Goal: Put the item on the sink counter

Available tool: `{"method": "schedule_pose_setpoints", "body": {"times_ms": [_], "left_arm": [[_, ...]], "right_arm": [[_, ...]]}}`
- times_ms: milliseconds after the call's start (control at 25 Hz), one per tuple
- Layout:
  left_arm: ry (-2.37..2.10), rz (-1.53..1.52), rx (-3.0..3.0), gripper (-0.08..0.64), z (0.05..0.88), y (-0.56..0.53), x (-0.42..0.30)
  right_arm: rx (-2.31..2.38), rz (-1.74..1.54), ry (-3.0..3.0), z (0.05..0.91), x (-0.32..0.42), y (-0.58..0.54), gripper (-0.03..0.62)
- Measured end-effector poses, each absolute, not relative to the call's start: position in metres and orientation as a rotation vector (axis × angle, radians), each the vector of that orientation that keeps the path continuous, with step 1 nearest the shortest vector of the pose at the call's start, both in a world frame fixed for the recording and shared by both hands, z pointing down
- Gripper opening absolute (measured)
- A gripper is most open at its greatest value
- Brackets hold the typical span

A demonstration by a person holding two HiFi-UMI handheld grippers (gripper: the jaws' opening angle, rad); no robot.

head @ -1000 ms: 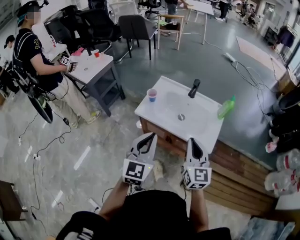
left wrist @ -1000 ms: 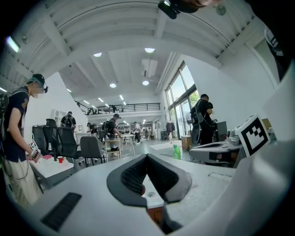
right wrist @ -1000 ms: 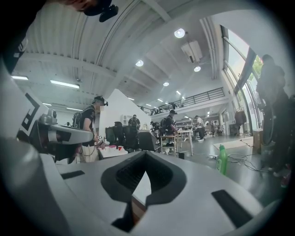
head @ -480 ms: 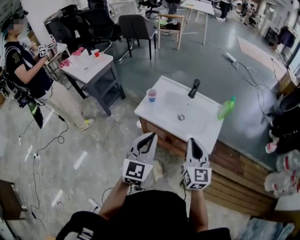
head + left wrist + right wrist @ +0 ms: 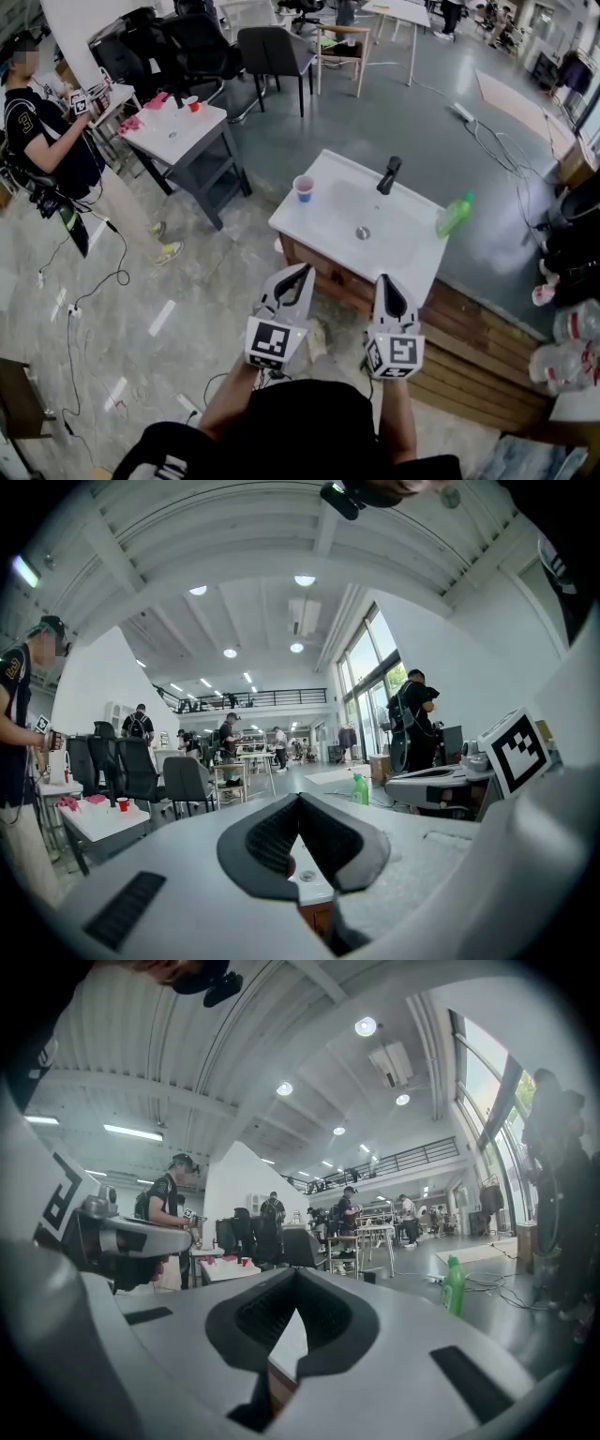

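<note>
Grey concrete floor runs off across a big open workshop. Dead ahead of the person, at twelve o'clock, stands the white sink counter (image 5: 305,225) on a wooden base (image 5: 469,347). Both claws are held side by side, short of its near edge. The left gripper (image 5: 302,274) has its jaws brought together tip to tip with nothing between them, and the right gripper (image 5: 383,281) is pressed fully closed and just as empty.

Which item is meant I can't say for sure. A small cup (image 5: 304,190) sits on the counter near the left corner, at about ten o'clock from the drain (image 5: 363,233). A green bottle (image 5: 453,215) leans at the three o'clock edge, and the black faucet (image 5: 388,175) stands at twelve. With both things on the counter and nothing carried, I'd judge the placing either done or not begun.

If a pick is to come, a claw must open first, then reach across that near edge — low enough to grip, yet wide of the faucet. The cup looks light and would tip at a nudge.

Off at ten o'clock a side table (image 5: 192,136) carries a red cup (image 5: 193,105), and another person (image 5: 52,131) stands beside it. Cables (image 5: 497,141) trail over the floor at two o'clock, well clear of the counter.
</note>
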State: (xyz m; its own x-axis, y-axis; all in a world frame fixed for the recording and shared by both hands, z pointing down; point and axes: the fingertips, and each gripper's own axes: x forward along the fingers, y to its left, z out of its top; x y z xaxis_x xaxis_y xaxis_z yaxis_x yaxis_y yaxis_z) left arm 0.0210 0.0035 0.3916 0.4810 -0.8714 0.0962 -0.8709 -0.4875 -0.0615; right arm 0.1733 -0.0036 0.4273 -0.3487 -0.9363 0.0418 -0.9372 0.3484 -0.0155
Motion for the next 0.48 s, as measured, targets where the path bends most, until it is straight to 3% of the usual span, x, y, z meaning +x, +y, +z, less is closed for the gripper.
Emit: {"method": "schedule_pose_setpoints", "body": {"times_ms": [480], "left_arm": [[1.581,-0.169,-2.680,0.002,0.3905,0.0006,0.0203]], "right_arm": [[1.775,0.063,-2.552,0.4276,0.1733,-0.0044,-0.002]]}}
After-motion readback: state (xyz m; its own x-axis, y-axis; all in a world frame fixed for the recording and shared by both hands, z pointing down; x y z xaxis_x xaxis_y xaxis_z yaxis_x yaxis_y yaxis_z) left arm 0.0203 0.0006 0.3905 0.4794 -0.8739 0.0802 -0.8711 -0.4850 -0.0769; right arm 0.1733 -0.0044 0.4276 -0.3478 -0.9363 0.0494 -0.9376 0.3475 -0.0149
